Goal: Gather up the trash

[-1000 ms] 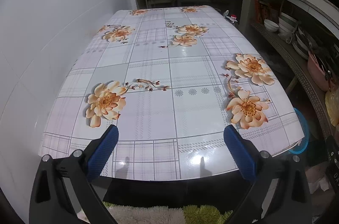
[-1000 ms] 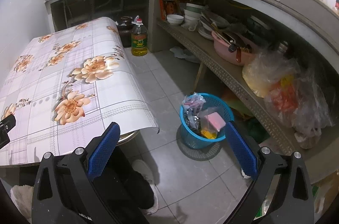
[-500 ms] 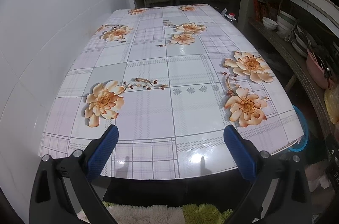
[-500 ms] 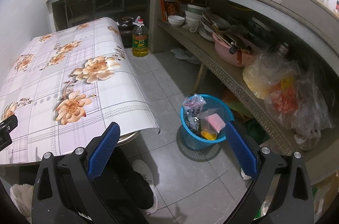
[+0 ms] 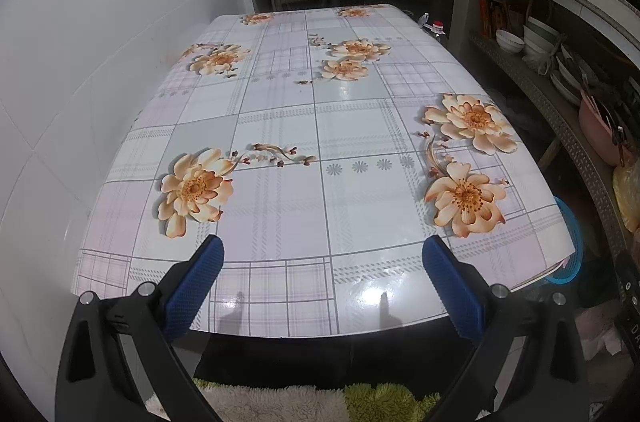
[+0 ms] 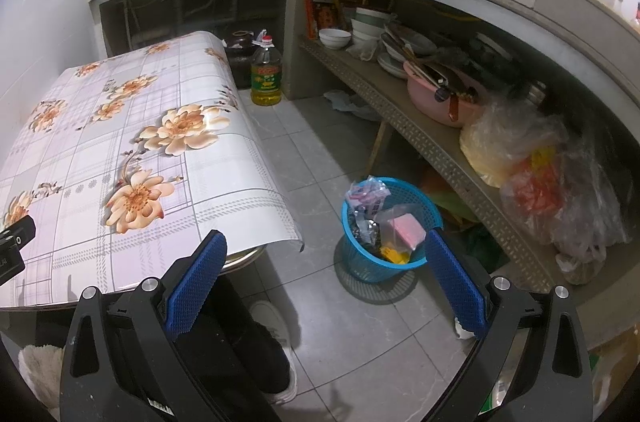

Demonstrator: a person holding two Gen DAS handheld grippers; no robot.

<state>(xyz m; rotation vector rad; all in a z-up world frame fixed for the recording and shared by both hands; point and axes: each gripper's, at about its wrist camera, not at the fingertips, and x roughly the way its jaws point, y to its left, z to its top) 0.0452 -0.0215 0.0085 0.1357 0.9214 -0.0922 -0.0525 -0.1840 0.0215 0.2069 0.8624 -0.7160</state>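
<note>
A blue plastic basket stands on the tiled floor right of the table, holding wrappers, a pink packet and other trash. Its rim also shows past the table's right corner in the left wrist view. My right gripper is open and empty, held above the floor just in front of the basket. My left gripper is open and empty above the near edge of the table, which has a flowered cloth with no loose items on it.
A bottle of cooking oil and a dark jar stand on the floor beyond the table. A low shelf on the right holds bowls, a pink basin and plastic bags. A white wall is on the left.
Both views have shifted only slightly; the left gripper has edged a little back over the table's near edge. Both grippers stay open and empty.
</note>
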